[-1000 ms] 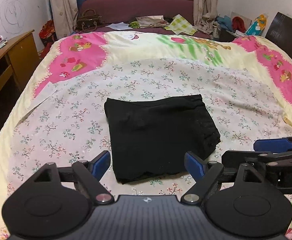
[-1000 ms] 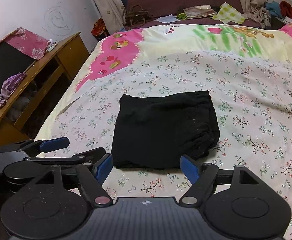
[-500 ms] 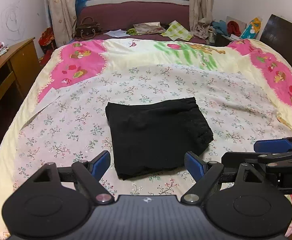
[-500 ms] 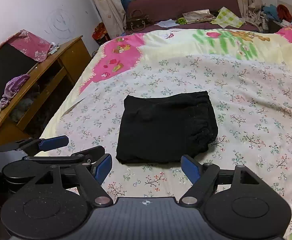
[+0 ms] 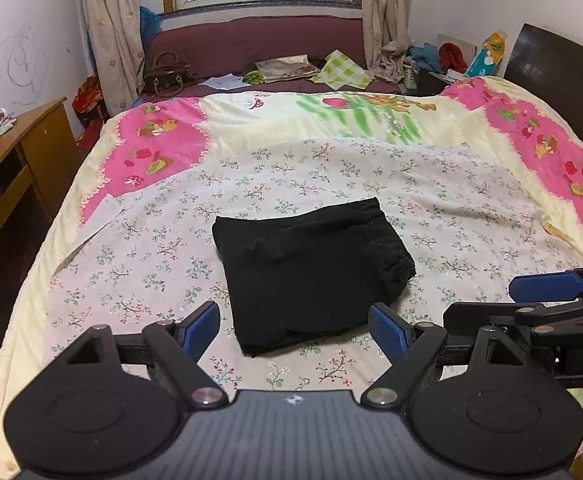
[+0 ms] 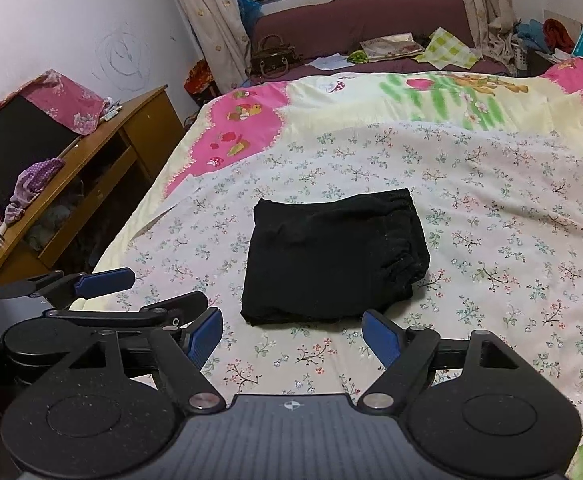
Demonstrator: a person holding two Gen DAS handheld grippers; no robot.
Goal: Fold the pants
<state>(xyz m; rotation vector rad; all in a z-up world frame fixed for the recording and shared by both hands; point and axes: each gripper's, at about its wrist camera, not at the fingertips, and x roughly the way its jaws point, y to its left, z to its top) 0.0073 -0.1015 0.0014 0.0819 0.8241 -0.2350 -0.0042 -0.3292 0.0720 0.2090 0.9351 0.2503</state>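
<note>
The black pants (image 5: 311,272) lie folded into a compact rectangle on the floral bed cover, also in the right wrist view (image 6: 331,264). My left gripper (image 5: 293,330) is open and empty, held above the bed just short of the pants' near edge. My right gripper (image 6: 291,334) is open and empty, likewise short of the near edge. The right gripper shows at the right of the left wrist view (image 5: 547,300). The left gripper shows at the left of the right wrist view (image 6: 103,296).
The bed (image 5: 171,264) has a floral cover with pink and yellow borders. A wooden desk (image 6: 71,184) with clutter stands left of the bed. A maroon bench (image 5: 259,48) with a handbag and papers stands under the window. A dark headboard (image 5: 563,92) is at the right.
Both grippers have drawn back and up from the pants, so the pants look smaller and farther. The pants lie unmoved. Both grippers stay open.
</note>
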